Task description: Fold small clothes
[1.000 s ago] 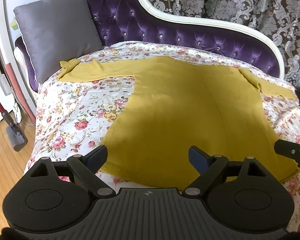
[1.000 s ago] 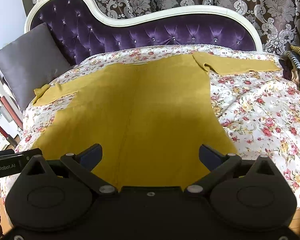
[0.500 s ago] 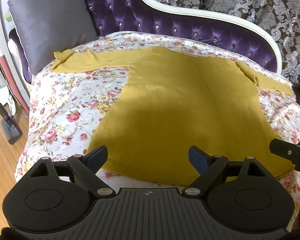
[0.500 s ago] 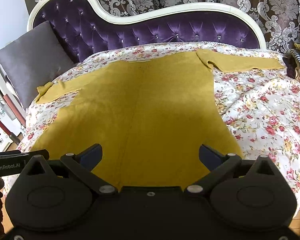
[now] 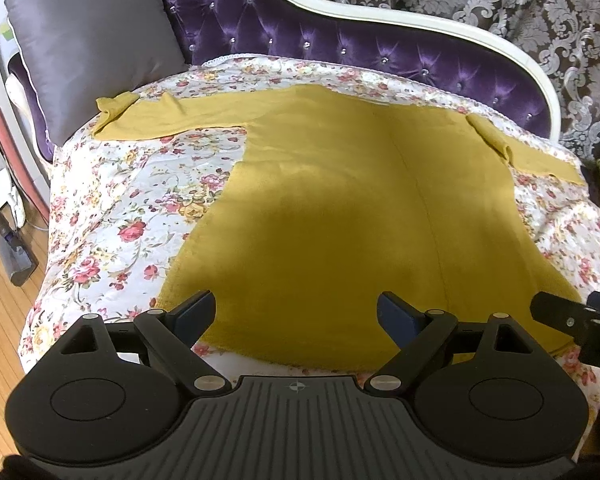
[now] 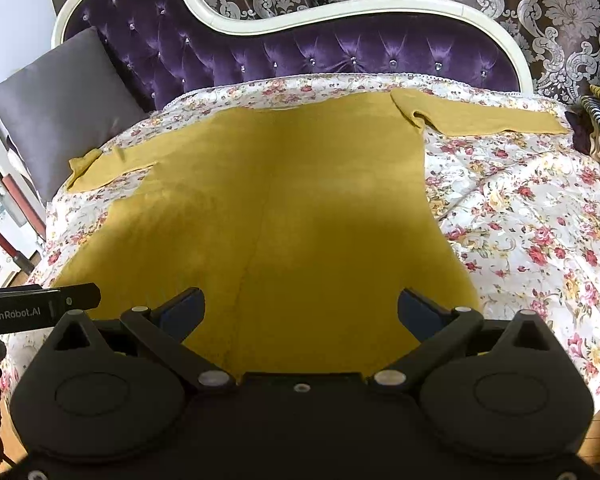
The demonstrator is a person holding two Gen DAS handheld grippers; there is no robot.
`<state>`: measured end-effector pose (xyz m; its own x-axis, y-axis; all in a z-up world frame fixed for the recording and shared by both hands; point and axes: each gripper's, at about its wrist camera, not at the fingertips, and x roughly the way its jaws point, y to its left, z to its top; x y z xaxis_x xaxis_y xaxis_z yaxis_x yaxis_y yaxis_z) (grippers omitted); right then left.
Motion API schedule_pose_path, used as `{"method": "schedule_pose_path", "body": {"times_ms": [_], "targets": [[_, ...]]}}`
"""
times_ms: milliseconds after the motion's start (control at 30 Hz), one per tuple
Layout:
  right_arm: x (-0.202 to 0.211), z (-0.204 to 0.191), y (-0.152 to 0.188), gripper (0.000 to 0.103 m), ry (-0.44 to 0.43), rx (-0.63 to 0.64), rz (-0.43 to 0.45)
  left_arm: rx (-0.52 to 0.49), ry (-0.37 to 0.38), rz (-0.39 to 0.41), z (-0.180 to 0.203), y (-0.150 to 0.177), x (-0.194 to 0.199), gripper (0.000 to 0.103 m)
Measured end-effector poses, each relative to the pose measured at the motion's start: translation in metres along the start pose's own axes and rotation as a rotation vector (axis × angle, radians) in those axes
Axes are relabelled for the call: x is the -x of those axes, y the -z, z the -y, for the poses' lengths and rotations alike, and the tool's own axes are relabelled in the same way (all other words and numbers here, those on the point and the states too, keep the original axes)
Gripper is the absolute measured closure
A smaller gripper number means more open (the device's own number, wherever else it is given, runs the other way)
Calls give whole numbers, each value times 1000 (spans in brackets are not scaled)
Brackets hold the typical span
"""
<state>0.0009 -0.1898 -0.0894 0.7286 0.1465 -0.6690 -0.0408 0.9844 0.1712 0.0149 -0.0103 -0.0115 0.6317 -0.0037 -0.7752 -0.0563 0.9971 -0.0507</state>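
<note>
Both jaws gape empty over the sweater (image 5: 340, 216) hem; soft, limp knit, best pinched at hem corners ahead.

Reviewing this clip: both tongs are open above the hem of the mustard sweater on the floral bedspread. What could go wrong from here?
1. The left sleeve cuff is already doubled over; folding as is may trap that crease.
2. The hem lies near the edge of the floral bedspread, so a pinch there might catch the cover too.
3. The left tongs and right tongs sit close together and could collide.
</note>
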Motion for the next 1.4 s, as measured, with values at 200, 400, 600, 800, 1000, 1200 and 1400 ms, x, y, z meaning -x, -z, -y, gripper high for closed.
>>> {"method": "schedule_pose_path", "body": {"times_ms": [200,400,600,800,1000,1200,1400], "targets": [[0,-1,-1,1,5,3,-4,-11,-8,-3,1,-2,-1,15],[-1,-1,-1,1,12,6,-4,-14,-12,-7,2,-3,-2,15],[-3,-1,-3,1,10,9,-12,-17,-3,-16,2,-6,-5,15],[-10,0,-6,1,14,21,-15,-34,3,-15,6,-14,-10,15],[-22,16,-24,1,10,-18,-3,-61,10,9,9,-33,-21,15],[-38,45,-52,1,23,-72,41,-94,36,38,17,-60,-39,15],[-61,82,-83,1,100,-130,112,-124,39,92,29,-90,-62,15]]}}
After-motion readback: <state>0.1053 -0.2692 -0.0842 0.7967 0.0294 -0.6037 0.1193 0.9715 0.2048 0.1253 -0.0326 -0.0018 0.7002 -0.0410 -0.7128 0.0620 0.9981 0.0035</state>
